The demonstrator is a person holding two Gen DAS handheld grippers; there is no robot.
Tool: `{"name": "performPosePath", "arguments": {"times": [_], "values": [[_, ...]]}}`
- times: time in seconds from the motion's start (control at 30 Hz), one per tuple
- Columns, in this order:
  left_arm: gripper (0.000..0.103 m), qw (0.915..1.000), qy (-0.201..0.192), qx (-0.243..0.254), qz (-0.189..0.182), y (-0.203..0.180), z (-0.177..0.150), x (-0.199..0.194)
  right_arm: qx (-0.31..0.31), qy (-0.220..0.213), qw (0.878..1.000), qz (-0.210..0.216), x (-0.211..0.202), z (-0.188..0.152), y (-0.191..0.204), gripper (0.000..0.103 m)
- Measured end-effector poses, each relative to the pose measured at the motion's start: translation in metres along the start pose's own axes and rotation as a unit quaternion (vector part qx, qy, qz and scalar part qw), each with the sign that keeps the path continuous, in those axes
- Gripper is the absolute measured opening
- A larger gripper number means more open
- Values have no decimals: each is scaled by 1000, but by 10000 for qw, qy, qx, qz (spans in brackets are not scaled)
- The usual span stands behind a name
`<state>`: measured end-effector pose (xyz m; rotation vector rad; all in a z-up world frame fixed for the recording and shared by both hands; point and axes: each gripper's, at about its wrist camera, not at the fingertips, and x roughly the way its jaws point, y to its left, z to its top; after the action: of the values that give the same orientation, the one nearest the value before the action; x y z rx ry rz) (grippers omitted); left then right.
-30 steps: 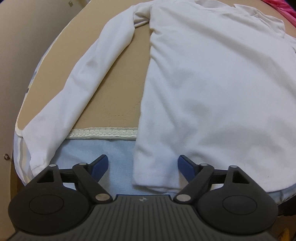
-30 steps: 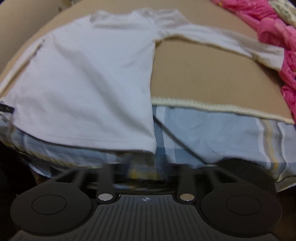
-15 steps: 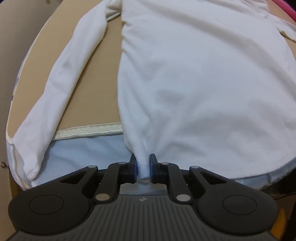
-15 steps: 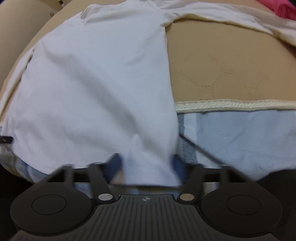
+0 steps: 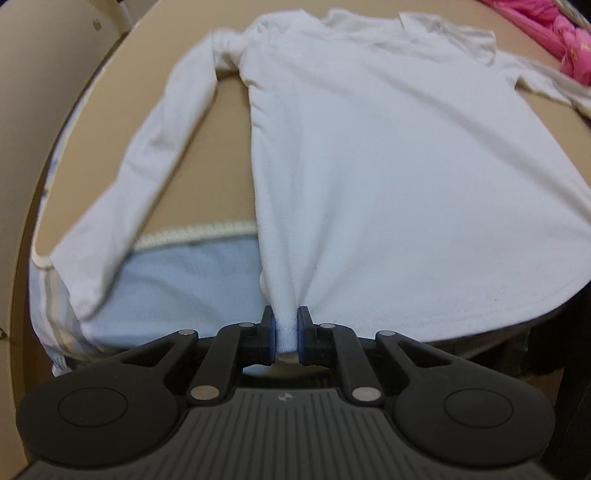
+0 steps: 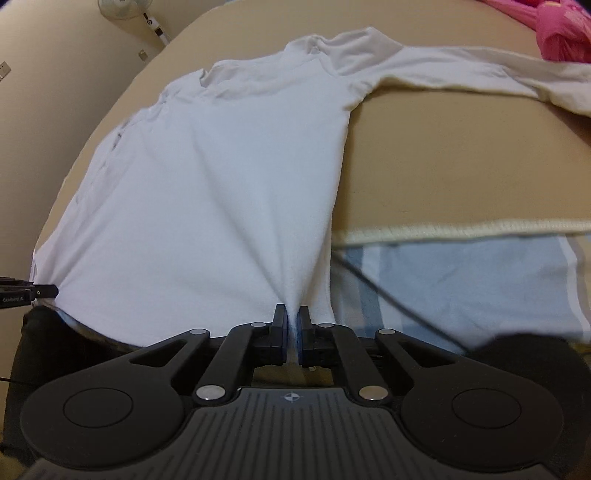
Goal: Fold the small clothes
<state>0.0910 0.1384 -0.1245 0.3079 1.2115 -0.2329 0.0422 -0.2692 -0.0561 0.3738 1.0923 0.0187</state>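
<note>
A white long-sleeved shirt (image 5: 388,166) lies spread flat on a tan quilt (image 5: 218,147), collar far, hem near. My left gripper (image 5: 286,325) is shut on the hem at its left corner, with cloth bunched between the pads. The left sleeve (image 5: 147,162) lies beside the body. In the right wrist view the same shirt (image 6: 221,184) fills the left half. My right gripper (image 6: 293,321) is shut on the hem near its right corner, and creases fan out from the pinch. The right sleeve (image 6: 480,77) stretches to the far right.
The tan quilt (image 6: 461,158) has a cream trim edge (image 6: 461,229) over a pale blue striped sheet (image 6: 461,288). Pink bedding (image 6: 561,33) lies at the far right and shows in the left wrist view (image 5: 546,33). A thin dark cable (image 6: 373,284) crosses the sheet. A fan (image 6: 125,5) stands by the wall.
Both grippers went from open to shut on the shirt's hem, the left first, then the right. The hem is now pulled taut and both views have drawn back a little.
</note>
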Motion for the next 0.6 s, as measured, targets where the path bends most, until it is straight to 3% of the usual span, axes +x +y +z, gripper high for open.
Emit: {"name": "performPosePath", "arguments": {"times": [0.1,0.17,0.27,0.3,0.33,0.4,0.53,0.6], "values": [[13,9995,315,-30,38,-7,-8,22,79,257,9994,-200,22,-7,-11,4],[17,9984,486,13,305,-13,-9,38,159,509,9979,-378,42,-15,-14,4],[37,9968,497,158,602,-17,-11,40,352,977,9925,-646,61,-21,-17,8],[53,9964,451,207,682,-16,-13,36,358,1010,9918,-699,60,-23,-17,11],[71,9961,399,242,749,-16,-14,30,327,942,9923,-734,56,-23,-15,17],[85,9963,241,189,805,-9,-17,20,261,816,9932,-783,42,-24,-10,30],[87,9960,-35,-215,871,15,-12,-2,111,408,9954,-865,15,-17,3,50],[90,9946,-160,-472,913,28,-5,-10,-53,138,9959,-893,1,-13,7,54]]}}
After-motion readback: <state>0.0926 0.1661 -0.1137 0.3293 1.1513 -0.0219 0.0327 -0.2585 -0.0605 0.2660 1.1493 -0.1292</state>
